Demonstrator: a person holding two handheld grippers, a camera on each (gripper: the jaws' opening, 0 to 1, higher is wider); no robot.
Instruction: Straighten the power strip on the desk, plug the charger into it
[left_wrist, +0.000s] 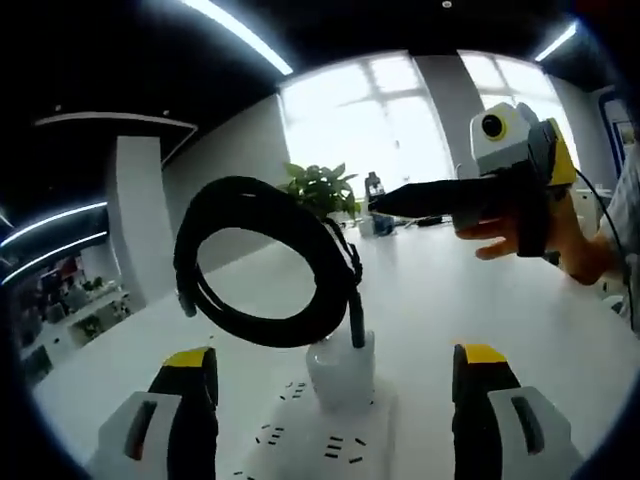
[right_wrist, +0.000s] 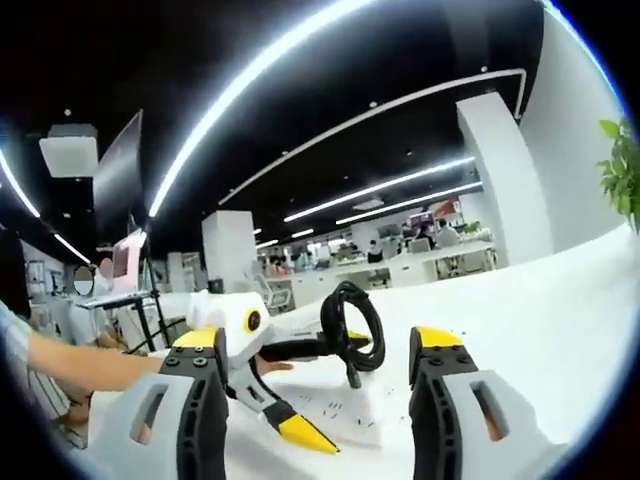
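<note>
A white power strip lies on the white desk between my left gripper's open jaws. A white charger stands upright on the strip with its prongs hidden. Its black cable rises in a coil above it. My right gripper hovers beyond, to the right, held by a hand, its black jaws pointing at the coil. In the right gripper view, the right gripper is open. Past it are the strip, the coiled cable and the left gripper straddling the strip.
A potted plant and small items stand at the desk's far side by bright windows. The white desk stretches wide around the strip. A person's arm reaches in from the left, with a monitor on a stand behind it.
</note>
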